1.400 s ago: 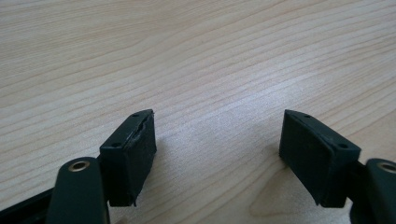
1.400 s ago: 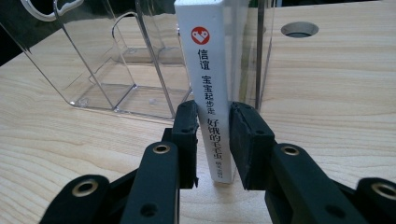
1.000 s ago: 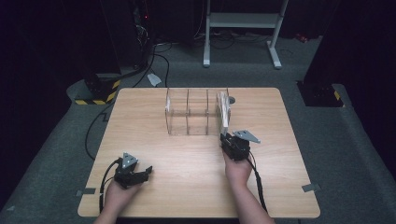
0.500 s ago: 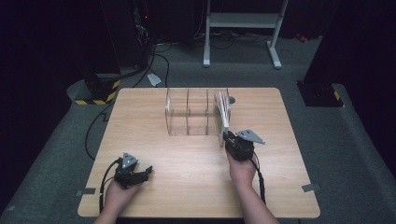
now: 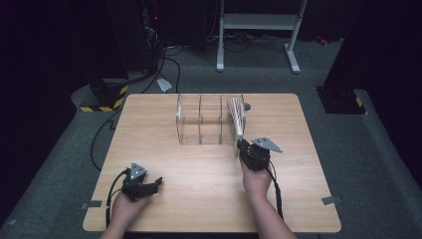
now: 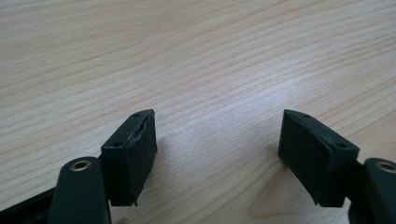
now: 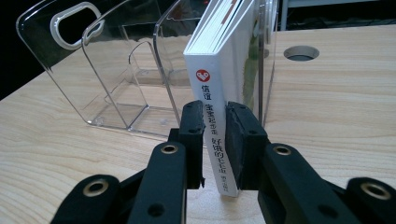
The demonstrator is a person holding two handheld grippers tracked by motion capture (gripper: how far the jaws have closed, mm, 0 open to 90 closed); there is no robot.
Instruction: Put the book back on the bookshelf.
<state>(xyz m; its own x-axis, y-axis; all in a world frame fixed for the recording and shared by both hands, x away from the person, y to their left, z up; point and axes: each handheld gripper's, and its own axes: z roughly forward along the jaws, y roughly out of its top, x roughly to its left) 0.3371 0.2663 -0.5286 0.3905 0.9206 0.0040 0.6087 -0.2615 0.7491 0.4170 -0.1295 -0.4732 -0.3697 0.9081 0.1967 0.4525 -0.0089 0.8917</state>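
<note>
A light wooden table point(image 5: 164, 129) carries a clear acrylic book holder point(image 5: 201, 119) divided into compartments, standing toward the far middle of the top. A small stack of white books stands upright in its rightmost compartment, and one white book point(image 5: 237, 119) from that compartment sticks out toward the near side.

The right gripper point(image 5: 242, 146) sits just near of the holder's right end, held by the person's right hand point(image 5: 256, 179), with its grey three-cornered plate on top. In the right gripper view its two black jaws are pressed against the two faces of the white book point(image 7: 219, 116), pinching it at the spine, low down. The spine bears a small red round logo and a column of printed characters. The book stands upright, tilted slightly, and its far part lies in the holder's end compartment; whether its bottom edge touches the table is hard to tell from these angles. A round hole point(image 7: 301, 52) in the tabletop shows to the right, beyond the holder.

The left gripper point(image 5: 158, 182) rests at the near left of the table, well apart from the holder, with the left hand point(image 5: 127, 206) behind it. In the left gripper view its jaws are spread wide over bare wood grain with nothing between them, and the fingertips point(image 6: 135, 154) lie close to the surface.

Dark cables point(image 5: 99, 139) trail off the table's left edge to the grey floor.
</note>
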